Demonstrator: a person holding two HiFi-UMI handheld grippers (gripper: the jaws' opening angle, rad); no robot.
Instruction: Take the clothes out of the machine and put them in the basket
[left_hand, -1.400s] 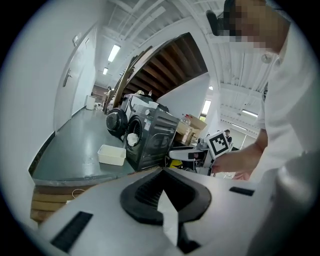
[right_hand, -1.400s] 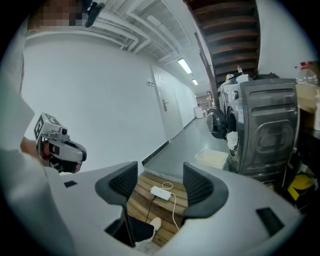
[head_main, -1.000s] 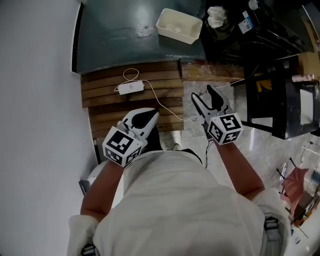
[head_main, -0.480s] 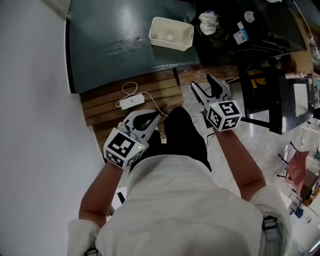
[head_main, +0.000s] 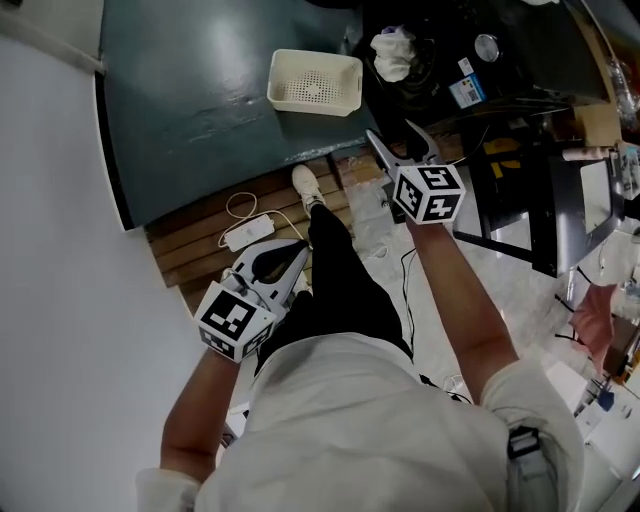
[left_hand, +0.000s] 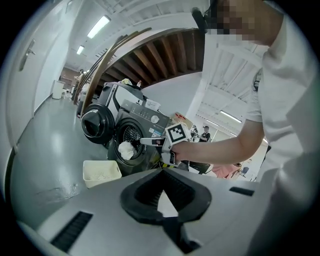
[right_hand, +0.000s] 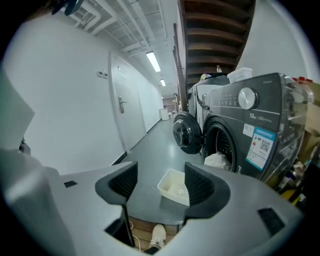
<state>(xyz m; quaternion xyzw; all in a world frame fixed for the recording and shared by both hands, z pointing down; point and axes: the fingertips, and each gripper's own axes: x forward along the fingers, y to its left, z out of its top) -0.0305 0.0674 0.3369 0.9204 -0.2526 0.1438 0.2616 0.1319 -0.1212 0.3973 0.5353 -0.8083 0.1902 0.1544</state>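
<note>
basket (right_hand: 176, 187), ahead between right jaws: matt perforated plastic | floor (right_hand: 150, 150) beyond right jaws: smooth, half-glossy | planks (head_main: 185, 262) below right jaws: bare wood | clothes (right_hand: 217, 160): soft white cloth

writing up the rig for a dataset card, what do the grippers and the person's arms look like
The left gripper and right gripper match: pale grey bodies, black ribbed pads inside the jaws, and a white cube with black square markers at the back of each. The forearms are bare below white short sleeves.
</note>
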